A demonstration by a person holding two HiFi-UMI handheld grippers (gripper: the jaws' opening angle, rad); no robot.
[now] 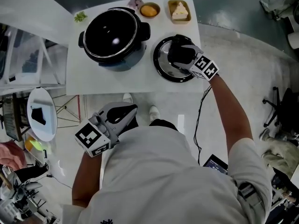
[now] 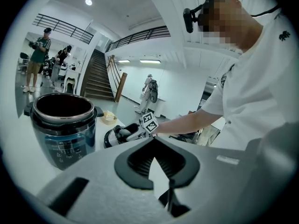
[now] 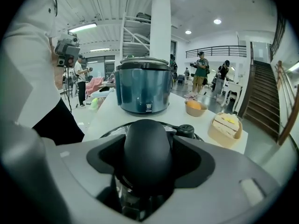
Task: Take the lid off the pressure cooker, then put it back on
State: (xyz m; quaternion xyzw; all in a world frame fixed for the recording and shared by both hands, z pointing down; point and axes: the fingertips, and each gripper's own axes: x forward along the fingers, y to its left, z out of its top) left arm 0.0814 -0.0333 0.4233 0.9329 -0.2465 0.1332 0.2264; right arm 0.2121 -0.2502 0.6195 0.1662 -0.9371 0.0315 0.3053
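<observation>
The open pressure cooker (image 1: 114, 34) stands at the left of the white table (image 1: 93, 78), its dark pot empty; it also shows in the left gripper view (image 2: 63, 125) and in the right gripper view (image 3: 142, 90). Its round lid (image 1: 161, 66) lies flat on the table to the right of it. My right gripper (image 1: 180, 55) is low over the lid, jaws open on either side of the black knob (image 3: 147, 153), which sits between them. My left gripper (image 1: 131, 110) hangs below the table's near edge, close to my body, tips together (image 2: 153, 139) and empty.
At the table's far edge stand a small bowl of orange food (image 1: 149, 10) and a tray with a sandwich (image 1: 179, 10); a green sprig (image 1: 80, 17) lies at the far left corner. A round white stand (image 1: 42, 113) is left of me. People stand in the background (image 3: 202, 71).
</observation>
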